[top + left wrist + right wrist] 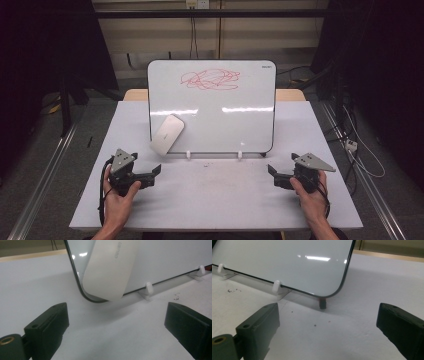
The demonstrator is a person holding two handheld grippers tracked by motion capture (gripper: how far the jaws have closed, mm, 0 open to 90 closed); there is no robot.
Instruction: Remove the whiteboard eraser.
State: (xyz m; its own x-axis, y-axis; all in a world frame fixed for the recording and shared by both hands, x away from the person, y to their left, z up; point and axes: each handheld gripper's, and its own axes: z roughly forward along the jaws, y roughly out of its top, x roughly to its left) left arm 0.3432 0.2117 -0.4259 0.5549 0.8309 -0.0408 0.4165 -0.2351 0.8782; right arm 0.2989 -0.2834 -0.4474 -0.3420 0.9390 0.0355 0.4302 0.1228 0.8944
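Where it leans back on two small white plastic clip feet (188, 154), the rounded-corner whiteboard with a thin black edge (212, 106) stands near the middle of the white table top (215, 200), tilted slightly rearward. A tangle of red marker scribble (210, 79) sits on its upper half. A white, flat, rounded-rectangle eraser (167, 133) clings to the board's lower left corner, set at a slant, its lower end overhanging the board's edge; in the left gripper view it bears faint grey lettering, too small to read. In the right gripper view a short dark stub with a reddish band (322, 303) shows under the board's lower right corner, touching the table; what it is cannot be told. No container is present on the table.

The left gripper (152, 172) rests on the table in front of the board's left corner, held in the person's left hand (119, 197). Its jaws stand wide apart with nothing between them, pointed toward the eraser. The right gripper (274, 174) rests on the table near the board's lower right corner, held in the right hand (310, 197). Its jaws are likewise spread wide and hold nothing. Both grippers lie well apart from each other and clear of the board. A few dark specks (232, 290) mark the table surface in front of the board.
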